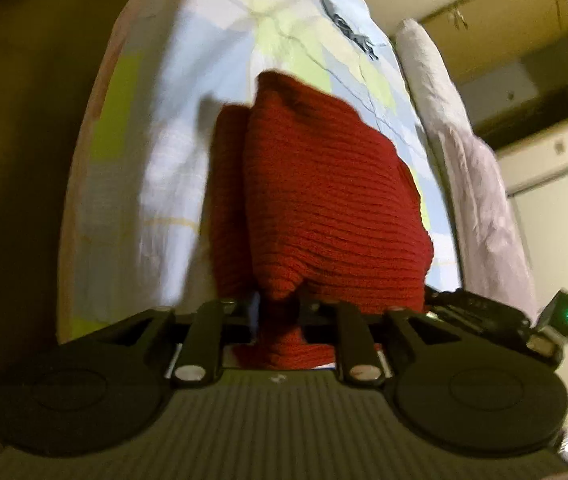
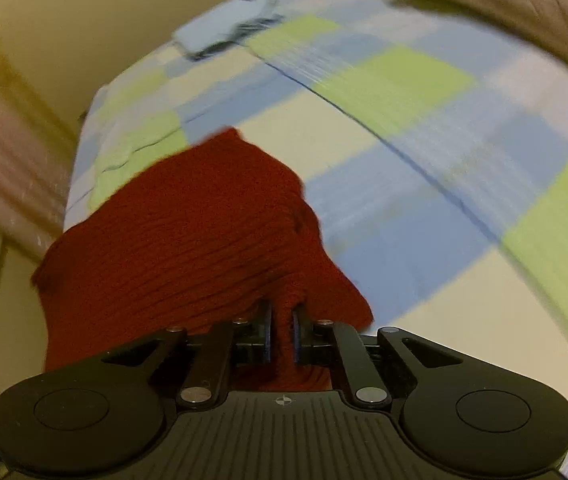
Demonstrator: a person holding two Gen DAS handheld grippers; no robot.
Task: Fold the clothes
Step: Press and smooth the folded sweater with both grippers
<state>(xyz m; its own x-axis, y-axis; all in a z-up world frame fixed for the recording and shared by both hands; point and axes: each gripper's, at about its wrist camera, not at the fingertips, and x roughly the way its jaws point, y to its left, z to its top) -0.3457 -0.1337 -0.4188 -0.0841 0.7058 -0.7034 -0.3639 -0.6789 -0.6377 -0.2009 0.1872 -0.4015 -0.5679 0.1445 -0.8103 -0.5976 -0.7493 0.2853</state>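
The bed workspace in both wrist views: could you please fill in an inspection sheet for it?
Surface: bed with a blue, green and cream checked cover.
Job's things: red sweater, bunched and hanging from both grips above the bed.
Clutter: small blue-and-dark folded item near the far end of the bed; white bedding along one side.
Grippers: left hand-held gripper and right hand-held gripper each closed on sweater fabric.
Cables: nothing seen.
Surroundings: cabinets beyond the white bedding; dark floor on the other side; views blurred.
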